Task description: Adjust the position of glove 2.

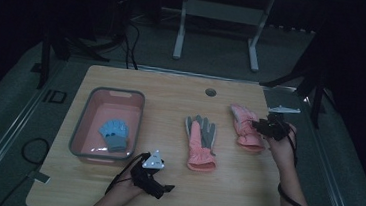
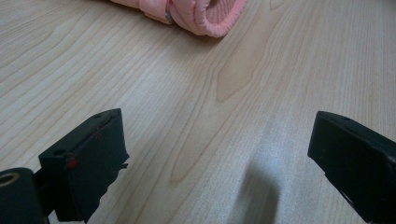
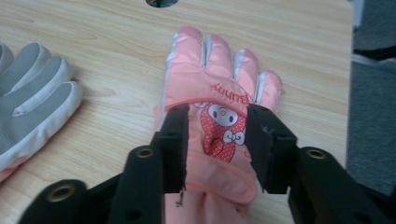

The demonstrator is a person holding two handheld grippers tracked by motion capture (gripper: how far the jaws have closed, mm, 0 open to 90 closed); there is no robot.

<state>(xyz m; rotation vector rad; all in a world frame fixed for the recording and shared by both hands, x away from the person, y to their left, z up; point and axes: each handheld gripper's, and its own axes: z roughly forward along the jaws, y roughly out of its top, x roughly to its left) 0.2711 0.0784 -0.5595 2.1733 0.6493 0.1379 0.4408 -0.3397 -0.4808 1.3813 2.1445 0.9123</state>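
The right gripper [image 3: 215, 147] is sitting over the pink padded glove with a cartoon bunny patch [image 3: 215, 126], at the right side of the light wooden table [image 1: 172, 89]. Its two black jaws are standing partly apart, one on each side of the printed patch above the cuff. Whether the pads are pressing the fabric cannot be told from the right gripper view. This glove is lying flat, back side up, fingers pointing toward the far table edge.

The left gripper [image 2: 219, 158] is resting low over bare wood near the front edge, jaws wide apart with nothing between them. In the left gripper view, the cuff of the second pink glove [image 2: 205, 14] is lying ahead of the jaws, well apart from them.

That second pink glove with a grey palm [image 1: 200, 142] is lying palm up at mid-table, beside the first. A pink plastic bin with a grey rim [image 1: 81, 121] is standing at the left, and a small light-blue glove [image 1: 114, 134] is lying inside it.
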